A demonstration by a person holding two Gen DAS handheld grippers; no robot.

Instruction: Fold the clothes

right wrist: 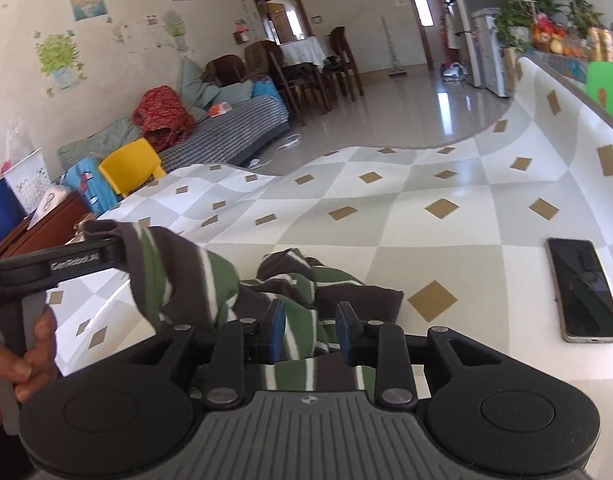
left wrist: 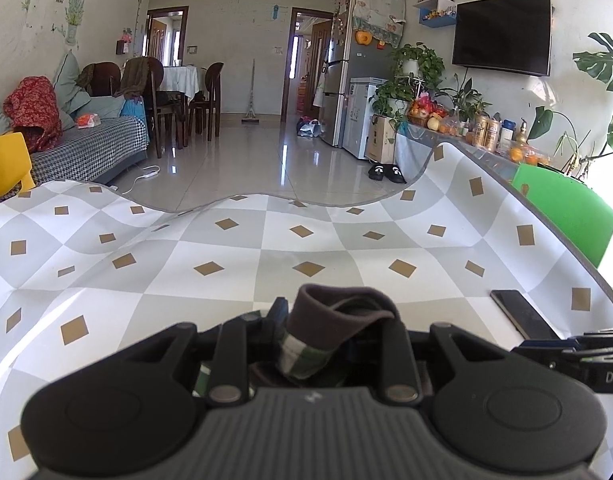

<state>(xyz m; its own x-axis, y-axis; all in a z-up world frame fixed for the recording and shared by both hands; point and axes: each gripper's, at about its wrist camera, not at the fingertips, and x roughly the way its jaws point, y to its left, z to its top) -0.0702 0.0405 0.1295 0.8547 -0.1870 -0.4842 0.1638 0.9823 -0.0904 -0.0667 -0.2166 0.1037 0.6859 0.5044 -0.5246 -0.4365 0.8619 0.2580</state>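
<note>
Striped shirt (right wrist: 294,320) bunched on table (right wrist: 446,240); my left claw (left wrist: 326,320) pinches its cuff up, right claw (right wrist: 310,328) spread over cloth. Mid-handling, I judge; needs spreading flat.

left gripper (left wrist: 330,320) clamped, right gripper (right wrist: 310,330) fingers parted
</note>
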